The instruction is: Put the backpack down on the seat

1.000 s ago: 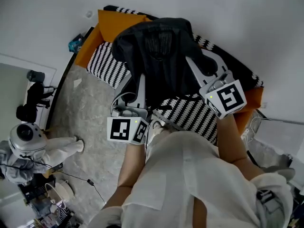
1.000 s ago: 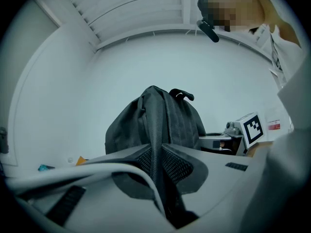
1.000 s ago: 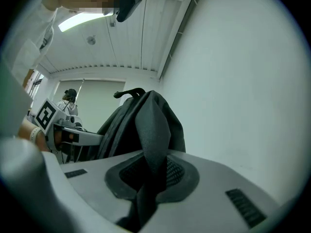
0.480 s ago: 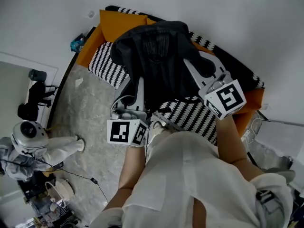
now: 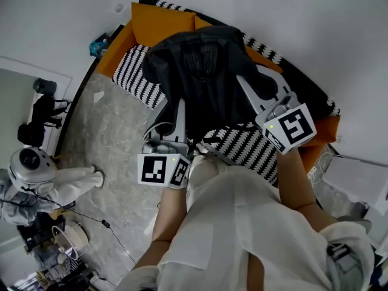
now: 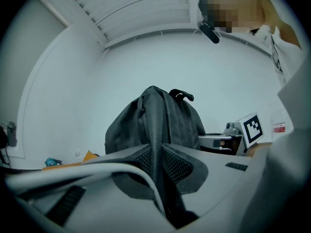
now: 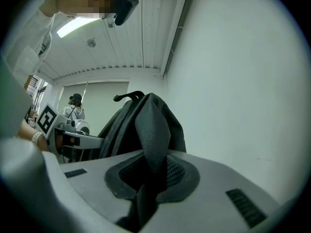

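Observation:
A dark grey backpack hangs above an orange sofa with black-and-white striped seat cushions. My left gripper is shut on one shoulder strap, which runs up out of the jaws to the backpack. My right gripper is shut on the other strap, and the backpack rises just beyond it. Both grippers point level, side by side. Whether the pack's bottom touches the cushions is hidden.
A white wall stands behind the sofa. A second striped cushion lies near my legs. On the marble floor at the left stand a person in a white suit and a dark tripod. A small blue object sits by the sofa's left end.
Both grippers and the backpack have shifted slightly over the sofa and a little lower. Both grips on the straps are unchanged.

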The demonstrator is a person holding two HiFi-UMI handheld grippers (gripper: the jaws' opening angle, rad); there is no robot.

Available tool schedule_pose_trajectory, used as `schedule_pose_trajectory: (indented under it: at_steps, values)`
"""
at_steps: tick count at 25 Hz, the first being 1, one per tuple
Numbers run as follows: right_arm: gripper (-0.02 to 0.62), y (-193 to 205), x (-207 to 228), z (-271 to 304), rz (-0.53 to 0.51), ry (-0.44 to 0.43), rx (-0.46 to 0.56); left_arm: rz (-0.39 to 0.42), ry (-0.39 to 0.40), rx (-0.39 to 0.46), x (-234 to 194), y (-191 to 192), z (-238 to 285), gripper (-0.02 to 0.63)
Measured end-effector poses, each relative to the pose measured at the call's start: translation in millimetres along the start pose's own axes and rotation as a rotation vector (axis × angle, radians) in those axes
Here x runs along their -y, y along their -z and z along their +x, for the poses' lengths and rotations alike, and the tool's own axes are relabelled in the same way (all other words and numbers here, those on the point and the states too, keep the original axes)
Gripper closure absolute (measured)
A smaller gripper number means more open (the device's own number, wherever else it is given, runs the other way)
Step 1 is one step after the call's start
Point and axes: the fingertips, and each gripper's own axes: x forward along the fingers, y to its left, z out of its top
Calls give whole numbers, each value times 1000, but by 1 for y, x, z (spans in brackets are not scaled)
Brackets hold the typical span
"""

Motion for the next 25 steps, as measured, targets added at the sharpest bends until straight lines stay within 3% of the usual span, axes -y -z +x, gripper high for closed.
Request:
schedule_pose_trajectory:
  at_steps: [7,17,25]
  values:
    - [543,1,-23,42,27,48,-20,-45,67,-2,-51,-2,-4,541]
    - [543,-6,-60,105,47,146,-9,-43,183,12,-130,-17,-10,541]
    - [544,-7,-80,139,31,151,-56,-103,213,25,-171,-16,-16,541]
